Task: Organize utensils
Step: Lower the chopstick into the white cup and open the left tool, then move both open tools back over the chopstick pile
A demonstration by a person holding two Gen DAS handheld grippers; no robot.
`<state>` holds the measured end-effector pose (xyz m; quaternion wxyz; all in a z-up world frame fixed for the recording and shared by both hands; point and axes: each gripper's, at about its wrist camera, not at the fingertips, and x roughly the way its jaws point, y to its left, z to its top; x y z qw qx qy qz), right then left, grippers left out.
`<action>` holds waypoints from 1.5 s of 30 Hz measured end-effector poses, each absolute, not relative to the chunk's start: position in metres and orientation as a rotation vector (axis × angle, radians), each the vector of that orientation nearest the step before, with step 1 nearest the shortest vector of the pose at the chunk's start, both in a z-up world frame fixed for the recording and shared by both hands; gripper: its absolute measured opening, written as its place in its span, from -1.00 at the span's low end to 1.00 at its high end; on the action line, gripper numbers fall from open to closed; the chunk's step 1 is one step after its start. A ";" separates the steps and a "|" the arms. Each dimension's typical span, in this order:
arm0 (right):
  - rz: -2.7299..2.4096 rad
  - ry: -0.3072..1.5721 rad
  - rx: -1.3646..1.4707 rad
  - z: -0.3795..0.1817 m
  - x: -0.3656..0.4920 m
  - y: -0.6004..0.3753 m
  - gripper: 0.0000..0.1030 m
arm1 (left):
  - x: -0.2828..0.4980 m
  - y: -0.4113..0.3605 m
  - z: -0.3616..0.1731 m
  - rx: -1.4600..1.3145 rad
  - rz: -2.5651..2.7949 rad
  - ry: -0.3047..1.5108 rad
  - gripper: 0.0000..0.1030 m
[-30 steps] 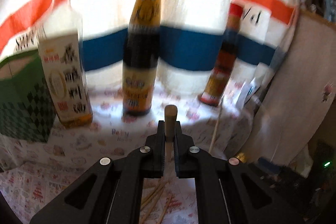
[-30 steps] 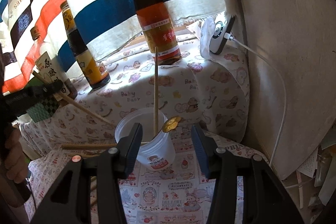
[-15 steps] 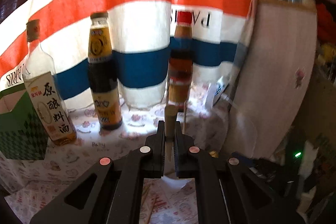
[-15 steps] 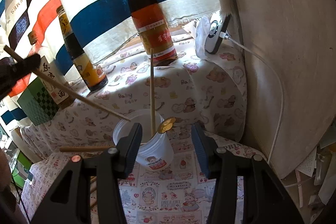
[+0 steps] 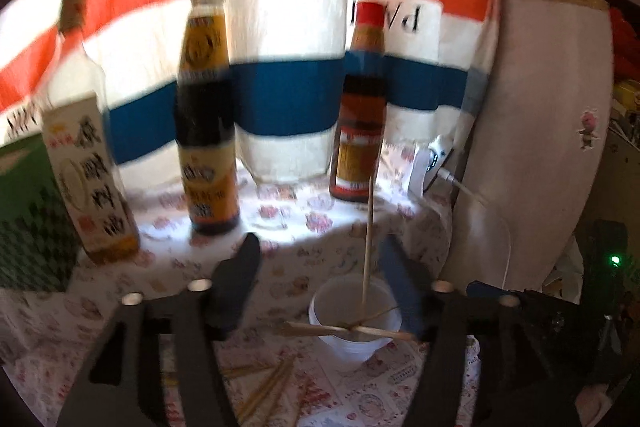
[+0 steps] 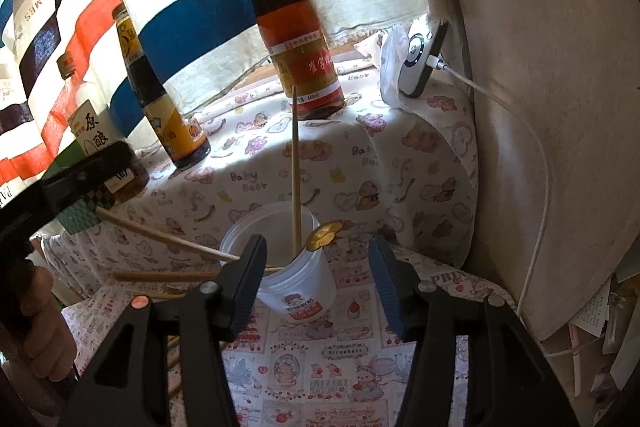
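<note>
A white plastic cup (image 6: 298,281) stands on the patterned cloth, also in the left wrist view (image 5: 352,319). One chopstick (image 6: 295,171) stands upright in it, and a gold spoon bowl (image 6: 325,234) rests on its rim. Two more chopsticks (image 6: 168,239) lean from the left into the cup; in the left wrist view one (image 5: 344,329) lies across its mouth. My left gripper (image 5: 320,283) is open and empty just above the cup. My right gripper (image 6: 318,283) is open and empty, its fingers on either side of the cup.
Three sauce bottles (image 5: 208,115) (image 5: 362,107) (image 5: 86,163) stand at the back before a striped cloth. A green box (image 5: 28,219) is at left. A white charger with cable (image 6: 416,63) sits back right by a wall. Loose chopsticks (image 5: 264,383) lie on the cloth.
My left gripper has opened and let go of the chopstick, which now rests with one end in the cup. The left gripper swung toward the cup. The right gripper has barely moved.
</note>
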<state>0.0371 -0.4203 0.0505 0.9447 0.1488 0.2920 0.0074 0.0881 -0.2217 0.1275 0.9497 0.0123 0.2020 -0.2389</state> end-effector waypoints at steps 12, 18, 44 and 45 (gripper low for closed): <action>0.063 0.464 0.281 0.084 -0.002 -0.391 0.14 | 0.032 -0.146 0.125 -0.046 -0.376 0.353 0.99; 0.104 0.455 0.307 0.083 -0.020 -0.374 0.22 | 0.021 -0.109 0.094 -0.020 -0.232 0.373 0.99; 0.125 0.605 0.204 0.014 0.004 -0.313 0.87 | 0.088 -0.029 -0.026 -0.176 -0.150 0.785 0.99; 0.121 0.605 0.198 0.013 0.005 -0.313 0.88 | 0.088 -0.030 -0.029 -0.169 -0.150 0.788 0.99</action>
